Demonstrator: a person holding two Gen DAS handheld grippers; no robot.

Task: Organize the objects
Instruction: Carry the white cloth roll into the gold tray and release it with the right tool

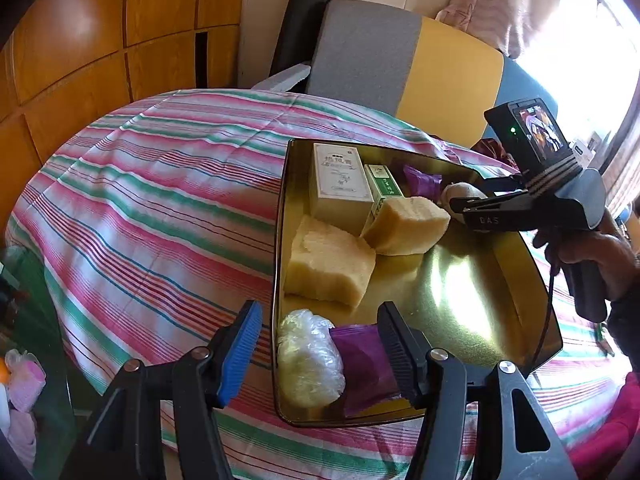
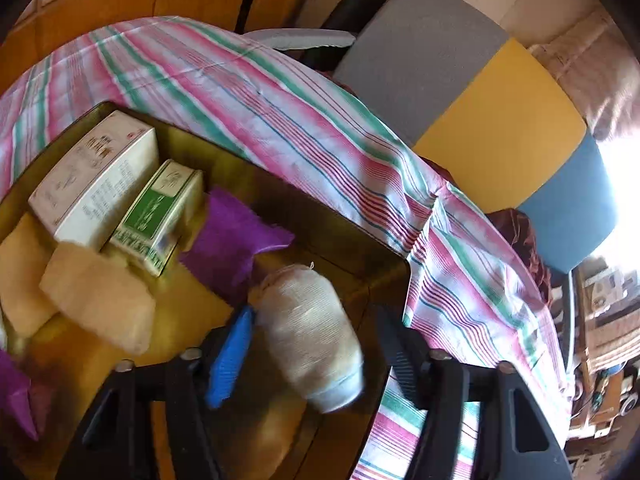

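The right gripper [image 2: 316, 354] stands open around a gauze roll [image 2: 312, 332] lying in the gold tray [image 1: 532, 344]; its pads look clear of it. The roll looks light, soft and prone to rolling, so grip across its middle. The left gripper [image 1: 320, 354], also open, hovers empty.

A glossy, mirror-like metal tray [image 1: 460, 292] is set on striped woven cloth [image 1: 160, 200] — matt card boxes [image 1: 340, 180], crinkled clear plastic [image 1: 308, 356] — wood panelling [image 1: 100, 32] behind.
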